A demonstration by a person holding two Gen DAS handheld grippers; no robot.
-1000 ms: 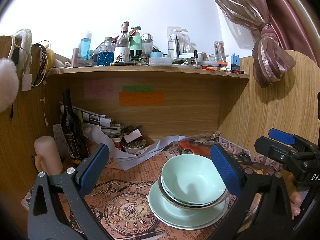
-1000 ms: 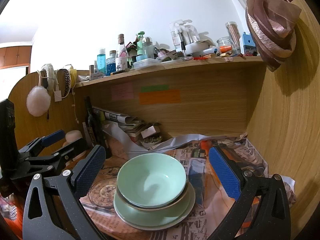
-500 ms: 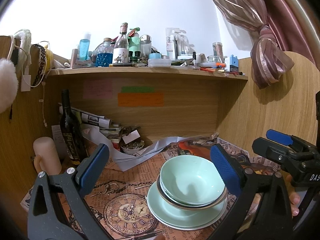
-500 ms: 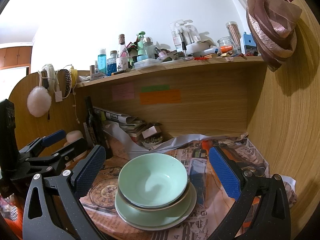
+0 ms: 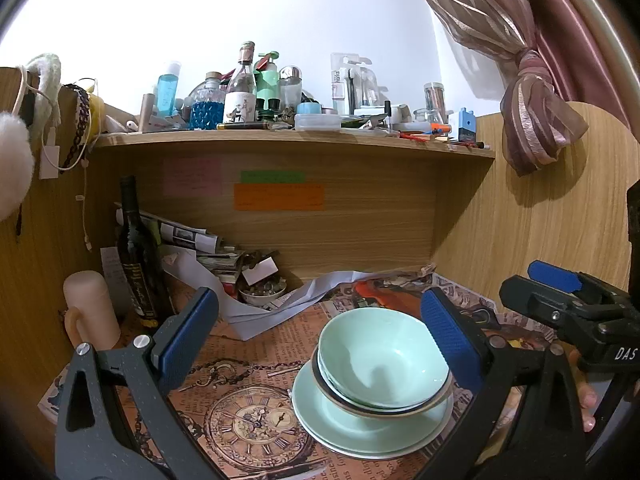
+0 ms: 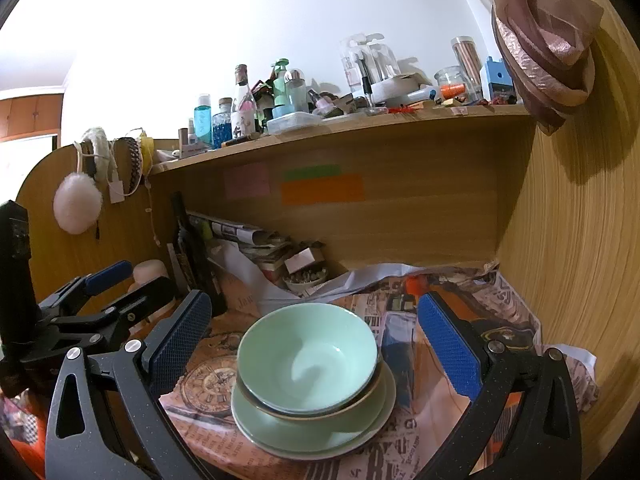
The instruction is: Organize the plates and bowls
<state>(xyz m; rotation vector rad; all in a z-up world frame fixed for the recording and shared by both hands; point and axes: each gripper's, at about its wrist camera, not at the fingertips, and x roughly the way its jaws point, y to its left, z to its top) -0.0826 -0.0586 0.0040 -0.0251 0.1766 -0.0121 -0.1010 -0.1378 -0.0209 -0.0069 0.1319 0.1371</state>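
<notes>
Pale green bowls (image 5: 384, 360), nested and mouths up, sit on a stack of matching green plates (image 5: 360, 436); the plates lie flat. Round pieces, so no long axis to note; the top bowl (image 6: 308, 356) sits slightly off-centre in the one beneath, whose rim shows as a dark-edged crescent. Exact count of bowls and plates cannot be told.

The stack stands on the worktop (image 5: 256, 360), which is covered in printed paper, toward its front edge and right of the clock picture (image 5: 256, 424) printed on the paper.

Left gripper (image 5: 320, 344): spread wide, nothing between the blue pads (image 5: 188, 336); its right pad overlaps the bowl rim in view, contact cannot be told. Right gripper (image 6: 316, 340): likewise spread wide, empty, the stack seen between its pads without touching either.

Along the worktop's back edge: dark wine bottle (image 5: 136, 256) upright near the left corner, folded newspapers (image 5: 188, 236), a small bowl of oddments (image 5: 262, 292). Shelf (image 5: 296, 142) above, crowded with bottles and jars. Curtain (image 5: 532, 120) tied back at the right.
</notes>
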